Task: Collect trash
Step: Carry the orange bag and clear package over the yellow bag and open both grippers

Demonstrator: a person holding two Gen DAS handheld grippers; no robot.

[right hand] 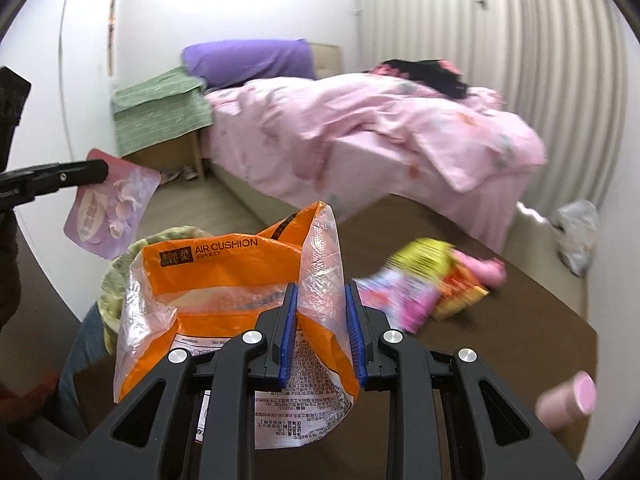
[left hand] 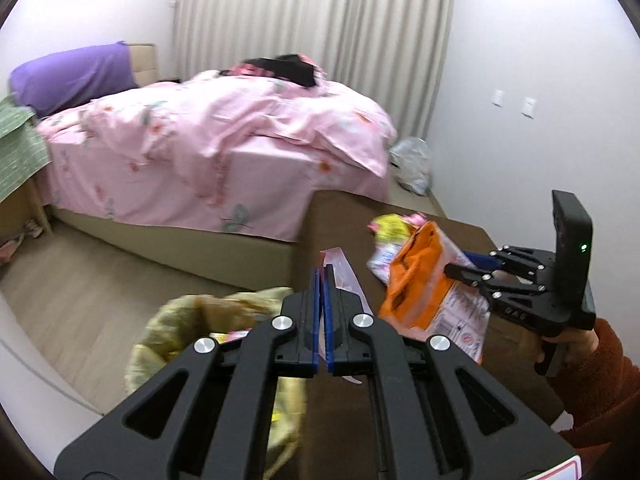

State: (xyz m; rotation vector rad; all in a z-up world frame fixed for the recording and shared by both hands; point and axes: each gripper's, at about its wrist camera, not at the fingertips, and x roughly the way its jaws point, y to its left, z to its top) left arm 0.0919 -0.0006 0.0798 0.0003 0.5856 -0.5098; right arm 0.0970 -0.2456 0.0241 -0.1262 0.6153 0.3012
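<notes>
Wrapper disposal in hand. Left gripper (left hand: 323,280) clamped on pink sachet (right hand: 112,204), held above lined bin (left hand: 208,320). Right gripper (right hand: 321,300) part-open, astride orange bag (right hand: 224,276) on brown table (right hand: 520,320). Next, likely: release sachet over bin, pinch bag.

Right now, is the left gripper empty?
No, the left gripper has its fingers pinched shut on a pink pouch, held in the air near the lined trash bin.
</notes>
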